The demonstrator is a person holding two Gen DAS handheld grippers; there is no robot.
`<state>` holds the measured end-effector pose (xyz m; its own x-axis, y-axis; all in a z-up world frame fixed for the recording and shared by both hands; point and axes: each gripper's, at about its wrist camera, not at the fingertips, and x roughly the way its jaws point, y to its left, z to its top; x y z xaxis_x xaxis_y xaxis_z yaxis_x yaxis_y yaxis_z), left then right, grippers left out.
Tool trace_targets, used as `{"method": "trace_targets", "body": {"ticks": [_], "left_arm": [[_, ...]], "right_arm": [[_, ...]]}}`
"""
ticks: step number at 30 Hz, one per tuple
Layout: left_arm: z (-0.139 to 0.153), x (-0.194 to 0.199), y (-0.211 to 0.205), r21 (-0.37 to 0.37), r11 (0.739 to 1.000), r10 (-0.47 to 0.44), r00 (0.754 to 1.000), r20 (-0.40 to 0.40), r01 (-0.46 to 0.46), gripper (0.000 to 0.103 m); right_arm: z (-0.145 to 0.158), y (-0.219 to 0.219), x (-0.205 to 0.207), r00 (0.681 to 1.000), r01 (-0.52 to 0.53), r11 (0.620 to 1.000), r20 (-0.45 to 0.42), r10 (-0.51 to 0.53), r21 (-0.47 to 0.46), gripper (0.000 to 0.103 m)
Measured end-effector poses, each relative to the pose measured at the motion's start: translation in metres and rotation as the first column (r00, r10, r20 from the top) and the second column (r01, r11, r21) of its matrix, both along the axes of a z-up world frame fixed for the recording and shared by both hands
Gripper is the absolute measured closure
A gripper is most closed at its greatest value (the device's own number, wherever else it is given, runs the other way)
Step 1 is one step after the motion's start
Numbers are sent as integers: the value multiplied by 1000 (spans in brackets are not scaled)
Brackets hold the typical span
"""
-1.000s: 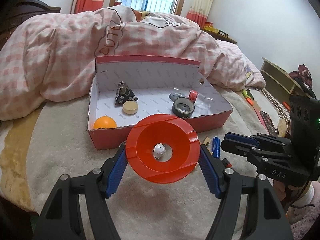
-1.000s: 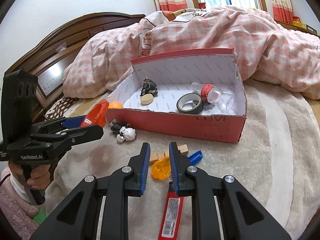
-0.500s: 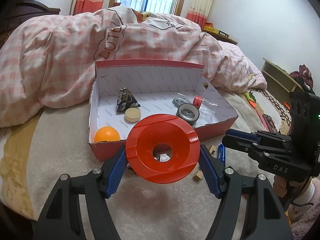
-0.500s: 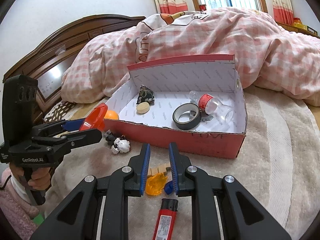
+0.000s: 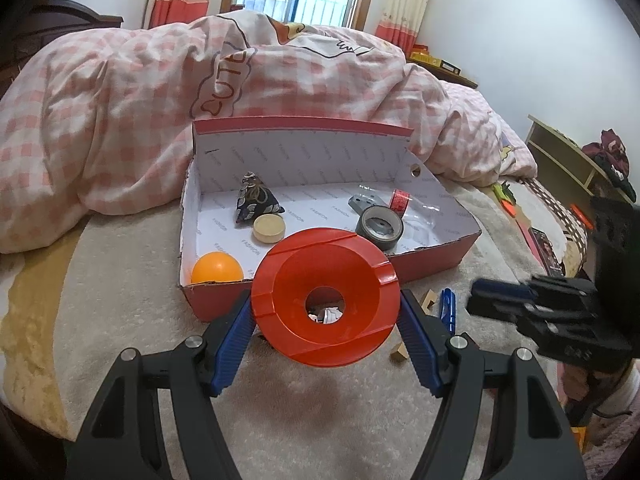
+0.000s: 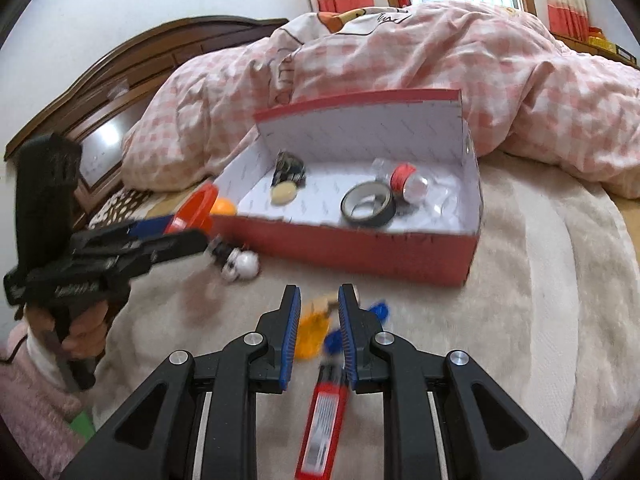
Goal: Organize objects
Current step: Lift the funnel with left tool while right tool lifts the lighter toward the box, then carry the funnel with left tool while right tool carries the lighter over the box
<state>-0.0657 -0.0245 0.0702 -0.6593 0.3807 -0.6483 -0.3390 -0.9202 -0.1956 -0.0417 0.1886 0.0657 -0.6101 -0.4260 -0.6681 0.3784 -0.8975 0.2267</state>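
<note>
red funnel [image 5: 326, 298] clamped in left gripper [image 5: 326, 312] jaws before box [image 5: 432, 258]; right gripper [image 6: 318, 320] jaws narrowly parted, empty.

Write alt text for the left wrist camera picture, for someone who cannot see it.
The left tongs grip a red funnel-shaped ring in front of an open red box on a bed. Inside the box lie an orange ball, a tape roll and a dark pouch.
</note>
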Motion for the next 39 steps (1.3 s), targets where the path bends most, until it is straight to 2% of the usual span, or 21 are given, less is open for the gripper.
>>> {"method": "trace_targets", "body": {"ticks": [6,14,19,24,26,28,39], "left_arm": [[0,2,-1,5,1000,5,1000,6,-5,33],[0,5,-2,0,1000,10,1000,6,-10,33],[0,5,-2,-1,1000,13,1000,9,-13,33],[0,5,-2,0,1000,13,1000,9,-13,33],[0,5,-2,-1,1000,15,1000,9,-15,33],[0,5,-2,-1,1000,15,1000,9,-15,33],[1,4,-1,-4,1000,10,1000,3,-10,33]], "right_arm": [[-8,-3,24,998,-1,994,55,-5,108,77],[-29,-9,25,994,5,985,103,-23,170,72],[-36,-17,27,996,-6,978,90,-13,210,72],[-36,-17,27,997,1,977,80,-18,211,72],[-36,-18,28,997,6,977,74,-22,215,79],[-35,-17,28,998,10,975,63,-24,221,81],[-17,-20,24,1000,17,983,-6,-17,182,81]]}}
